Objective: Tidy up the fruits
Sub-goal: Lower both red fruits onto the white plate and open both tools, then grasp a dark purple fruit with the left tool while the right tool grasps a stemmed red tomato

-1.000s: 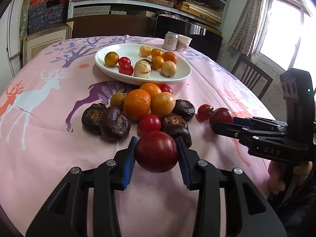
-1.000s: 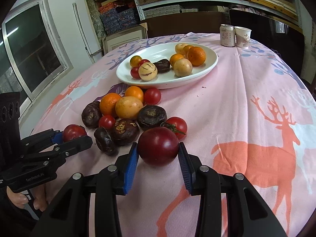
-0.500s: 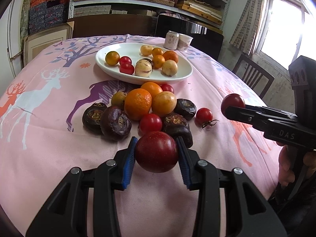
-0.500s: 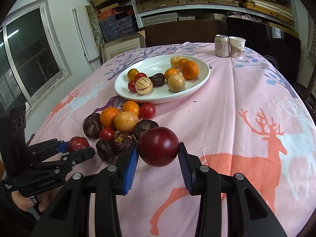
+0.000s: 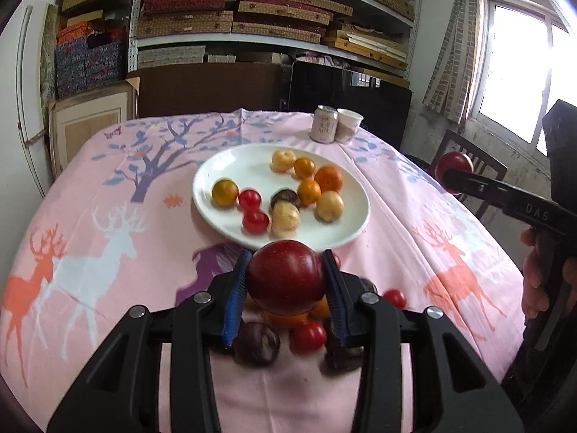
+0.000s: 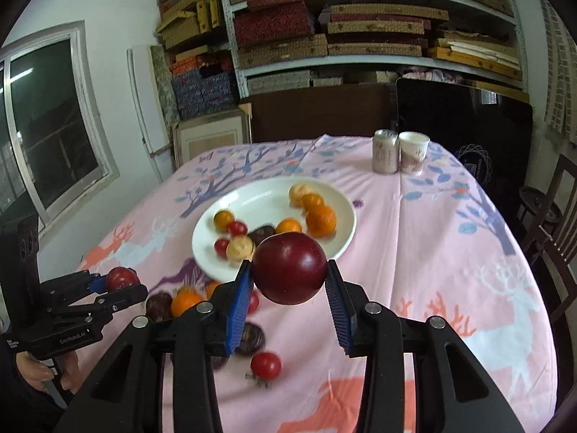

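Gripping a dark red round plum, left tongs hang above the bench near a white oval plate. Right tongs clamp another dark red plum.

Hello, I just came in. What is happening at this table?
A person is sorting fruit with two tongs. The left tongs grip a red plum, and the right tongs grip another plum. Both are held above the table near the white plate, which holds some fruit. More fruit lies on the pink cloth.
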A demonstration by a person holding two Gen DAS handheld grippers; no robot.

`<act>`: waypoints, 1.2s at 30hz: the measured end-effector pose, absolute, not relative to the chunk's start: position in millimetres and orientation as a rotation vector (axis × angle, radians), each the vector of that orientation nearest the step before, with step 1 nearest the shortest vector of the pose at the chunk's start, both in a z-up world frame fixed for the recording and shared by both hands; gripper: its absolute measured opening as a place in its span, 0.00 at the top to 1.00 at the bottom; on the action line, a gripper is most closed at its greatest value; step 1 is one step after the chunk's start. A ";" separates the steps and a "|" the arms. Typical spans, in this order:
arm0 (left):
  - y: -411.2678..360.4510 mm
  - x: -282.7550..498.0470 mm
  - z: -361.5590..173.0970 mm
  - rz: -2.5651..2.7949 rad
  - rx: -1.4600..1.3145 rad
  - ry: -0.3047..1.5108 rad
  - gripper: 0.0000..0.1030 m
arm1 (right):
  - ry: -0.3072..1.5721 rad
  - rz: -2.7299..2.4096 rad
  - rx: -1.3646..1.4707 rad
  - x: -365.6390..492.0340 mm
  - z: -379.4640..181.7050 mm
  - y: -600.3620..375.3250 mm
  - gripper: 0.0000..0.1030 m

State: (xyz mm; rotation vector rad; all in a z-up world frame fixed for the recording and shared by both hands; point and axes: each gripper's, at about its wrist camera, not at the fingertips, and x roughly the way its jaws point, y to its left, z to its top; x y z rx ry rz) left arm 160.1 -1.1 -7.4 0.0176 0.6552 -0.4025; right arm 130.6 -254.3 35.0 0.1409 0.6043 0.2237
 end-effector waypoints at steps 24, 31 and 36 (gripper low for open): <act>-13.1 324.9 -30.8 -0.298 -0.055 0.818 0.38 | 0.689 0.253 0.060 281.3 -6.7 -191.2 0.46; -4.0 260.7 -28.1 -0.334 0.017 0.776 0.35 | 0.725 0.261 0.181 221.7 -19.4 -230.6 0.38; -6.7 197.1 -38.8 -0.356 0.151 0.732 0.30 | 0.755 0.216 0.125 173.1 -43.0 -236.8 0.38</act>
